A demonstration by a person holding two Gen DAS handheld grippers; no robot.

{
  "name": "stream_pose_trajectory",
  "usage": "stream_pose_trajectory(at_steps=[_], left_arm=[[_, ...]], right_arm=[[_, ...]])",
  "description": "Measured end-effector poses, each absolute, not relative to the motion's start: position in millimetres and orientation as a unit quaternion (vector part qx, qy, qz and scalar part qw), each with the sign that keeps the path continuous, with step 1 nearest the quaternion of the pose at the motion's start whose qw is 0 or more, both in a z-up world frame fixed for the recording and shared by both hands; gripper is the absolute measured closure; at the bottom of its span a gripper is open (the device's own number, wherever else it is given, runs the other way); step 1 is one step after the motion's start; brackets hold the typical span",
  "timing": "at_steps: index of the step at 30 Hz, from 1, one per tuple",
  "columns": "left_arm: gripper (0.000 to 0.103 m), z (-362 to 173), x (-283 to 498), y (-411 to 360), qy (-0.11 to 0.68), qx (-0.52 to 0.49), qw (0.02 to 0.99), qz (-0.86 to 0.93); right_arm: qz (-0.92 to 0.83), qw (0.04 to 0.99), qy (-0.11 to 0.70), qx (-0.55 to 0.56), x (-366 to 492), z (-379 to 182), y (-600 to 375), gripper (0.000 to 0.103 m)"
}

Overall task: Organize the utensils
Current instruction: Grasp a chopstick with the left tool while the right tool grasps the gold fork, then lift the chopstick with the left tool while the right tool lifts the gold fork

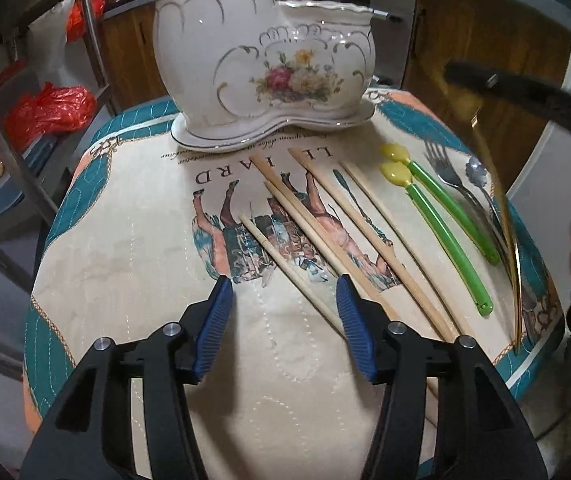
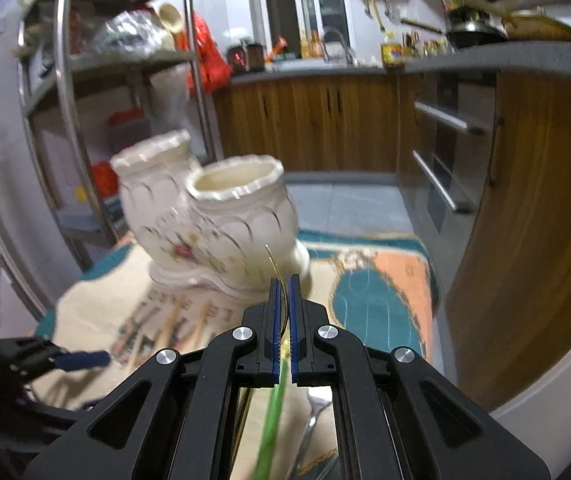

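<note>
A white floral ceramic holder [image 1: 261,60] with two openings stands at the far side of the printed cloth [image 1: 133,248]. Several wooden chopsticks [image 1: 325,224] lie in the middle. Two green spoons with yellow bowls [image 1: 441,232], a steel fork [image 1: 445,176] and a steel spoon [image 1: 479,172] lie to their right. My left gripper [image 1: 283,304] is open, low over the near ends of the chopsticks. My right gripper [image 2: 284,300] is shut on a thin gold utensil [image 2: 275,264], lifted above the cloth, pointing at the holder [image 2: 213,216]. The gold utensil [image 1: 501,216] shows blurred in the left wrist view.
A metal shelf rack [image 1: 13,128] with red bags stands left of the table. Wooden cabinets [image 2: 325,120] and an oven front [image 2: 445,160] lie beyond. The table edge falls away on the right [image 1: 541,344].
</note>
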State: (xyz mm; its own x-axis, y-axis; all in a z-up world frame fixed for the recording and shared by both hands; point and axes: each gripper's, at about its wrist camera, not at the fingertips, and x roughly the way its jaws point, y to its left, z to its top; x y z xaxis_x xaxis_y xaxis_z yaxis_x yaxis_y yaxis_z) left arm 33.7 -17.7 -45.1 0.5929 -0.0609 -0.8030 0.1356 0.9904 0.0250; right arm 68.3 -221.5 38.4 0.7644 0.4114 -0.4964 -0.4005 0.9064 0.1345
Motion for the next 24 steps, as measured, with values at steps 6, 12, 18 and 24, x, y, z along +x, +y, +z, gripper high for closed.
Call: stream_pose_trajectory(at_steps=[6,12,18,24], left_arm=[[0.085,-40.8,43.5,-11.6,0.464,0.049,0.881,-0.077],[0.097,-38.9,60.6,3.2,0.469,0.085,0.874,-0.093],[0.076,-37.4,53.0,8.4,0.482,0.098,0.866,-0.087],[0.044,-40.1,52.2,33.4,0.478,0.041,0.875,-0.068]], right_arm=[[0.253,0.946,0.201,0.027,41.0,64.1,-227.5,0.099],[0.266,0.951,0.152,0.025,17.4,79.4,-227.2,0.099],[0.261,0.957,0.129,0.022,-3.8,89.2,-225.9,0.098],[0.264,0.958,0.116,-0.006,-13.3,95.5,-211.2,0.099]])
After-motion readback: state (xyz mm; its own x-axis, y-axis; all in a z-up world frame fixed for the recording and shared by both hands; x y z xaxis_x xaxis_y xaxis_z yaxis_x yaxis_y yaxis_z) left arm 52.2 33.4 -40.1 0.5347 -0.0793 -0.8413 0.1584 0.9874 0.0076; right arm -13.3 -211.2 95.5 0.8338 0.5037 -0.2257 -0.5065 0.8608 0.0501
